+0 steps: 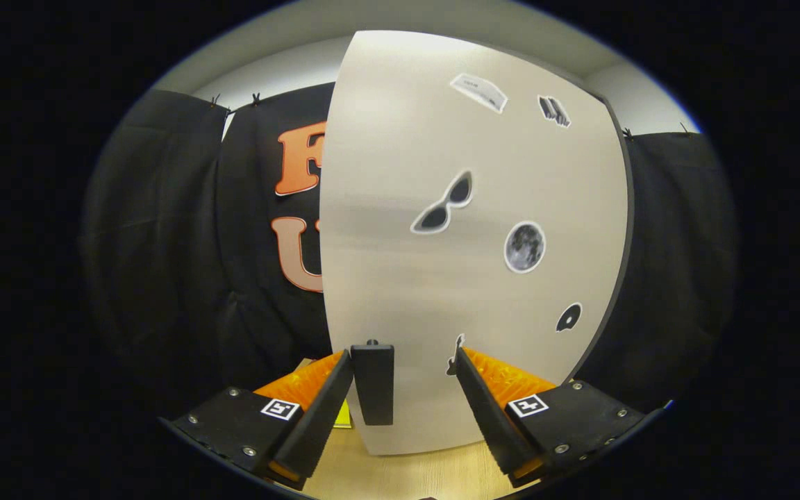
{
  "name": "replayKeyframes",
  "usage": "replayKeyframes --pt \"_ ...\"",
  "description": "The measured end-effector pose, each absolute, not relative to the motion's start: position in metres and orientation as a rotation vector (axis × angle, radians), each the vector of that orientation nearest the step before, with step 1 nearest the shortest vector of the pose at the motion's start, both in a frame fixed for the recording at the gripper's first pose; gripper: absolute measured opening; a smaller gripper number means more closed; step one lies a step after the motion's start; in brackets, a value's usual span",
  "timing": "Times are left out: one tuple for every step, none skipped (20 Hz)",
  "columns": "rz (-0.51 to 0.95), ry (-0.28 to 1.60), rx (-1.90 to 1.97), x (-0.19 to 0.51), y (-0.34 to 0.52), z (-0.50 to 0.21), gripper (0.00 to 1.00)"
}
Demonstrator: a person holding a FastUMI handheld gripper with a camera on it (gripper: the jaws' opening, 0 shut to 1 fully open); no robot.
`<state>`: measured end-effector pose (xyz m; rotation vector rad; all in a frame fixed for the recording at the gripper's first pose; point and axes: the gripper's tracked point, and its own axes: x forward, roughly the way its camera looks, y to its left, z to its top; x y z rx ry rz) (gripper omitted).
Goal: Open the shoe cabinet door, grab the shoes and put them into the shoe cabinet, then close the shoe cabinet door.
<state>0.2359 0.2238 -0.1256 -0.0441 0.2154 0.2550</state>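
Observation:
The shoe cabinet door [469,278] is a tall white panel with several stickers, standing close ahead of me. Its black bar handle [373,383] is mounted upright near the door's lower left edge. My gripper [403,357] is open, and the handle stands between the fingers. The handle is close beside the left finger [323,410], while the right finger [483,410] is well apart from it. Neither finger presses on the handle. A dark edge runs down the door's right side.
Black cloth hangs to the left and right of the door. A light wooden floor [407,476] shows below the door's bottom edge. Something small and yellow [342,415] peeks out by the left finger at the door's lower left corner.

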Motion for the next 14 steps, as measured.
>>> replayKeyframes --pt "0.255 0.199 -0.048 0.228 0.216 -0.109 0.93" --pt "0.254 0.181 -0.057 0.22 0.208 -0.093 0.93" --pt "0.249 0.166 -0.066 0.211 0.2 -0.08 0.93" --pt "0.242 0.154 -0.07 0.203 0.192 -0.068 0.93" --pt "0.237 0.145 -0.065 0.193 0.185 -0.054 0.93" --pt "0.233 0.14 -0.056 0.185 0.177 -0.045 0.94" --pt "0.229 0.138 -0.049 0.177 0.168 -0.036 0.94" --pt "0.221 0.135 -0.045 0.169 0.158 -0.03 0.94" --pt "0.211 0.132 -0.043 0.162 0.149 -0.025 0.94" --pt "0.201 0.127 -0.042 0.153 0.139 -0.02 0.94" --pt "0.191 0.122 -0.042 0.146 0.132 -0.015 0.94" --pt "0.18 0.114 -0.045 0.14 0.124 -0.01 0.94" --pt "0.165 0.105 -0.047 0.132 0.114 -0.006 0.94" --pt "0.146 0.093 -0.048 0.126 0.104 -0.002 0.94"
